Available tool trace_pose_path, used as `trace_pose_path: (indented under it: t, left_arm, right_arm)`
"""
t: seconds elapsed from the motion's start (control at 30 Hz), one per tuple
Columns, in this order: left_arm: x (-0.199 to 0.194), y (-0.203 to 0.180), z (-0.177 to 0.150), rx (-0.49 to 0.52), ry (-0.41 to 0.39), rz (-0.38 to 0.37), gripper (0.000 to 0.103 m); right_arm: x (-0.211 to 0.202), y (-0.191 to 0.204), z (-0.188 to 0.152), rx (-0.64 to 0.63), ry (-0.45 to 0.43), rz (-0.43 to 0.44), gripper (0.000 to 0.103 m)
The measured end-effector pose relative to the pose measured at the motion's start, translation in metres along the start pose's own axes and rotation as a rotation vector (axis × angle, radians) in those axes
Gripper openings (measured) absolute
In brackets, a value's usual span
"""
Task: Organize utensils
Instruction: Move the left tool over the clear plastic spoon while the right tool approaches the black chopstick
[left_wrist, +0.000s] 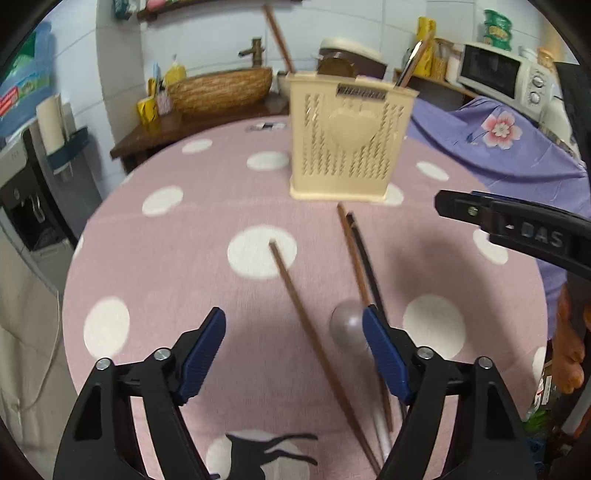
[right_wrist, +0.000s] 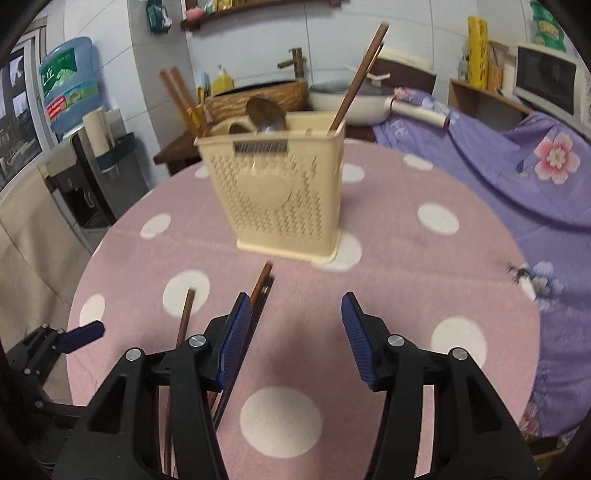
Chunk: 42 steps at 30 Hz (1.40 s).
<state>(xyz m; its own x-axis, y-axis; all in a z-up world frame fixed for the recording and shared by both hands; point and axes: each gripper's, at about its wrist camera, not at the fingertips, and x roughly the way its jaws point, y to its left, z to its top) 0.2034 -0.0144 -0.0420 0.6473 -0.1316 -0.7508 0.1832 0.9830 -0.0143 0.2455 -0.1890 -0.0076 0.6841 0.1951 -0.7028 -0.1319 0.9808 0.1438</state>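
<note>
Both are wide open, nothing in them. The left hand-held gripper (left_wrist: 293, 334) hovers over a loose brown chopstick (left_wrist: 317, 347) lying flat on the polka-dot desk (left_wrist: 166, 258), its long axis running from the cream utensil holder (left_wrist: 349, 140) back toward the camera, far tip aimed at the holder. Two more sticks (left_wrist: 360, 266) and a spoon (left_wrist: 347, 326) lie just beside it. The right hand-held gripper (right_wrist: 291, 325) sits in front of the holder, which has chopsticks (right_wrist: 356, 77) standing tilted inside.

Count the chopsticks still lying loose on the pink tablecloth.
3: one brown chopstick lies alone to the left; a brown one and a black one lie together right of it. Their near ends are hidden.
</note>
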Motion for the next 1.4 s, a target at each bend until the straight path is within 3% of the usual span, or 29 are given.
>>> trace_pose_path:
  t: [0.2,0.3,0.47,0.83,0.9,0.97,1.07,1.27,1.4]
  left_arm:
    - [0.009,0.034,-0.010,-0.085,0.039,0.057,0.050]
    - [0.005,0.046,-0.010,-0.100,0.034,0.093,0.049]
    - [0.002,0.062,-0.017,-0.146,0.042,0.091,0.049]
    - [0.004,0.075,-0.017,-0.182,0.044,0.072,0.049]
    - [0.005,0.075,-0.015,-0.185,0.043,0.067,0.049]
    - [0.007,0.074,-0.014,-0.186,0.046,0.058,0.049]
    - [0.011,0.067,-0.010,-0.171,0.050,0.041,0.049]
    - [0.021,0.052,0.000,-0.143,0.063,0.017,0.049]
    - [0.023,0.044,0.004,-0.135,0.063,0.012,0.049]
  right_arm:
    - [0.013,0.028,-0.032,-0.042,0.076,0.054,0.052]
    - [0.019,0.050,-0.046,-0.080,0.104,0.044,0.052]
    - [0.036,0.078,-0.057,-0.137,0.147,-0.007,0.052]
    - [0.057,0.093,-0.061,-0.172,0.186,-0.068,0.051]
    - [0.057,0.092,-0.061,-0.171,0.181,-0.081,0.047]
    - [0.057,0.090,-0.060,-0.173,0.175,-0.090,0.034]
    - [0.058,0.087,-0.059,-0.158,0.188,-0.074,0.024]
    - [0.052,0.077,-0.058,-0.117,0.173,-0.029,0.015]
    - [0.048,0.072,-0.057,-0.104,0.163,0.011,0.015]
